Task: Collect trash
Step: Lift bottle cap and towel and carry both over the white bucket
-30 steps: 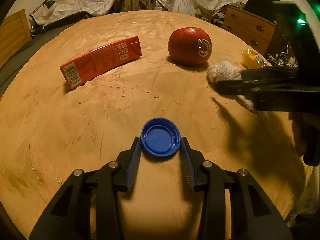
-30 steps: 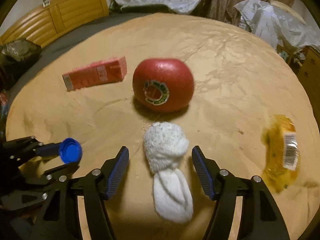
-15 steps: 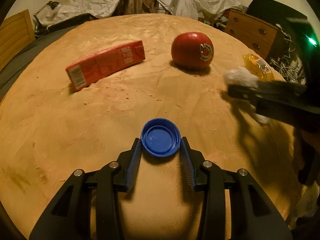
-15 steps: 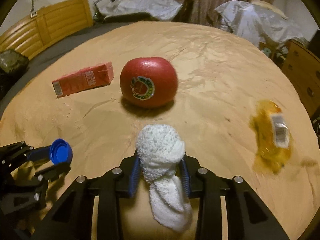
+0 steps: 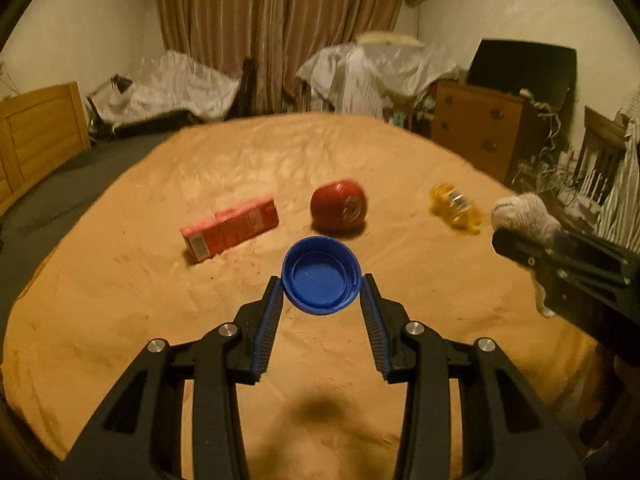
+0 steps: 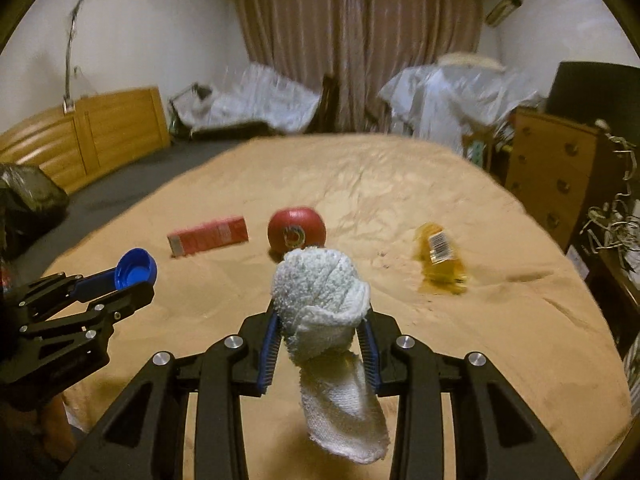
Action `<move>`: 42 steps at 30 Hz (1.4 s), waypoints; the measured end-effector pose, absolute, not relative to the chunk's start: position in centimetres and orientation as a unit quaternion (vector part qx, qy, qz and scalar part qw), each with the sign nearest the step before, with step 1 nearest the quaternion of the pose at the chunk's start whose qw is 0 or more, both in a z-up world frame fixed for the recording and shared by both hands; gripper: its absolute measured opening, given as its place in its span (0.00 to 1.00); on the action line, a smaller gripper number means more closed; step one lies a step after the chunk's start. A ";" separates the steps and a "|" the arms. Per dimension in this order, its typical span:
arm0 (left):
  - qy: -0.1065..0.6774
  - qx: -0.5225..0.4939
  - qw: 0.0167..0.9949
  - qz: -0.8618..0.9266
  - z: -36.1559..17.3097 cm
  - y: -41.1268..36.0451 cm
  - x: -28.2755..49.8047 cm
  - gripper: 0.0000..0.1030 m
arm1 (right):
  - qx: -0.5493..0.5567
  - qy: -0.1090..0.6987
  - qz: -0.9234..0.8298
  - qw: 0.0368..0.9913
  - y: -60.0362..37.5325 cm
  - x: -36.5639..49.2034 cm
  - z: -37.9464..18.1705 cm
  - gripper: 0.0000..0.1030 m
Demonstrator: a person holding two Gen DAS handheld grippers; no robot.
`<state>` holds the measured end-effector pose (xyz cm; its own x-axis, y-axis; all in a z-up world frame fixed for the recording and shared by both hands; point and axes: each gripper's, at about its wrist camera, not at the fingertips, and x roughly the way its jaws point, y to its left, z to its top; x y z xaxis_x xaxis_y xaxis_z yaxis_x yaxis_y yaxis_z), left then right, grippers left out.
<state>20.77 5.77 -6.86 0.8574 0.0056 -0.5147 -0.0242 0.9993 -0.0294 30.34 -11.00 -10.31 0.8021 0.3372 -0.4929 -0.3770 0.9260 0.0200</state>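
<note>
My left gripper point(image 5: 321, 288) is shut on a blue bottle cap point(image 5: 321, 275) and holds it above the tan bed cover point(image 5: 120, 300). It also shows at the left of the right wrist view point(image 6: 128, 280), with the cap point(image 6: 135, 268). My right gripper point(image 6: 320, 320) is shut on a crumpled white cloth point(image 6: 324, 292) whose tail hangs down; the cloth shows at the right of the left wrist view point(image 5: 524, 214). On the cover lie a red carton point(image 5: 230, 228), a red apple point(image 5: 339, 205) and a yellow wrapper point(image 5: 454, 208).
A wooden dresser point(image 5: 476, 128) stands to the right of the bed. A wooden headboard point(image 6: 80, 136) stands at the left. White plastic sheets point(image 6: 448, 88) and curtains point(image 6: 360, 40) are behind. A dark bag point(image 6: 24, 200) lies at the far left.
My right gripper closed on the white cloth and lifted it off the cover. Both grippers rose and pulled back, so the carton, apple and wrapper look smaller and farther.
</note>
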 end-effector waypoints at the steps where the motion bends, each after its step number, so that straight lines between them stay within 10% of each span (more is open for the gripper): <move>1: 0.253 -0.017 0.967 0.011 -6.3 5.5 19.8 0.37 | -0.033 0.237 0.184 0.953 -11.5 28.8 -9.8 0.35; 42: 0.117 -0.004 0.992 -0.055 0.5 -5.8 12.7 0.37 | -0.003 0.112 0.068 0.991 -23.7 11.2 -1.6 0.36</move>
